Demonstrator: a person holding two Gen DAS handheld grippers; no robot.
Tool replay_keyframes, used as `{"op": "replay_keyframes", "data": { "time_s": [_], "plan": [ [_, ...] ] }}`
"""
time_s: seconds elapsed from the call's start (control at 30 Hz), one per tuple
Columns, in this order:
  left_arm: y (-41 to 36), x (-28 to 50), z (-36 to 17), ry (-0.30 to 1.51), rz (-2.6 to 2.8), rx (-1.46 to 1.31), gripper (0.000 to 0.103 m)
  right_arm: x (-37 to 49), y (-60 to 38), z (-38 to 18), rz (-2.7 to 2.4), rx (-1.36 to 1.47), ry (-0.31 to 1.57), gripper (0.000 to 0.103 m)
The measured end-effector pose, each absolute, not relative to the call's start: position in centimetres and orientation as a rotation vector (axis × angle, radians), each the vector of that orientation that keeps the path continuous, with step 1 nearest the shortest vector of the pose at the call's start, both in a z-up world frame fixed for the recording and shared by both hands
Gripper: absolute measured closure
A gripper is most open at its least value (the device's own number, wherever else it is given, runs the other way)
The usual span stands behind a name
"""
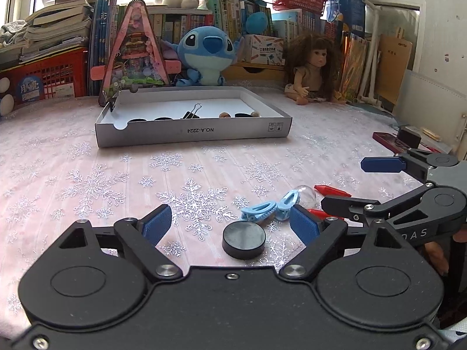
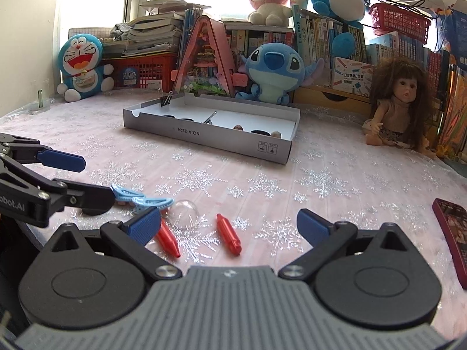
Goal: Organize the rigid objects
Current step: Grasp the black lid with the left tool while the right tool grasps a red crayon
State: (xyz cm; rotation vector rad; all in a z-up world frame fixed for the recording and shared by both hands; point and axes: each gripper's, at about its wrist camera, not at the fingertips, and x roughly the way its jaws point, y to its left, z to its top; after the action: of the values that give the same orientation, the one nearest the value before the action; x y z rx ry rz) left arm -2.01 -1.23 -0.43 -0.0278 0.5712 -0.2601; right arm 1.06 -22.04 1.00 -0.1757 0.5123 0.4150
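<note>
White box [image 1: 192, 131] front wall — "NO.A-2224", upside down; left gripper's [image 2: 62, 175] arm — "obot.AI".

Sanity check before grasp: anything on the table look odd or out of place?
Nothing damaged or spilled. The black round puck, two light-blue plastic hair clips, clear plastic dome and two red plastic pegs lie loose outside the white cardboard tray.

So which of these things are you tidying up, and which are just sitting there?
For the job:
- black puck
- blue hair clips
- red pieces
- clear dome
- grey box
- left gripper and right gripper, both open

Just lying about:
- blue plush
- doll
- books
</note>
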Motion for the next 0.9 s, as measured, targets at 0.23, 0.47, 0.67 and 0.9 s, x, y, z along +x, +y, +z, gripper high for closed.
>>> {"op": "replay_keyframes", "data": {
  "time_s": [0.23,0.47,0.67,0.9],
  "plan": [
    [-0.5,-1.8,-0.2,0.631,-0.288,-0.049,0.044,1.0,-23.6,0.8,0.369,-0.177,0.537,0.009],
    [-0.7,-1.8,-0.3,0.667,-0.313,-0.036,0.073,1.2,-24.0,0.3,0.366,-0.228,0.587,0.027],
    [-1.0,-1.7,-0.4,0.657,-0.3,-0.007,0.073,2.0,-24.4,0.4,0.319,-0.236,0.589,0.031],
    [-0.5,-1.2,-0.3,0.647,-0.256,-0.008,0.073,2.6,-25.2,0.5,0.277,-0.239,0.595,0.031]
  ]
}}
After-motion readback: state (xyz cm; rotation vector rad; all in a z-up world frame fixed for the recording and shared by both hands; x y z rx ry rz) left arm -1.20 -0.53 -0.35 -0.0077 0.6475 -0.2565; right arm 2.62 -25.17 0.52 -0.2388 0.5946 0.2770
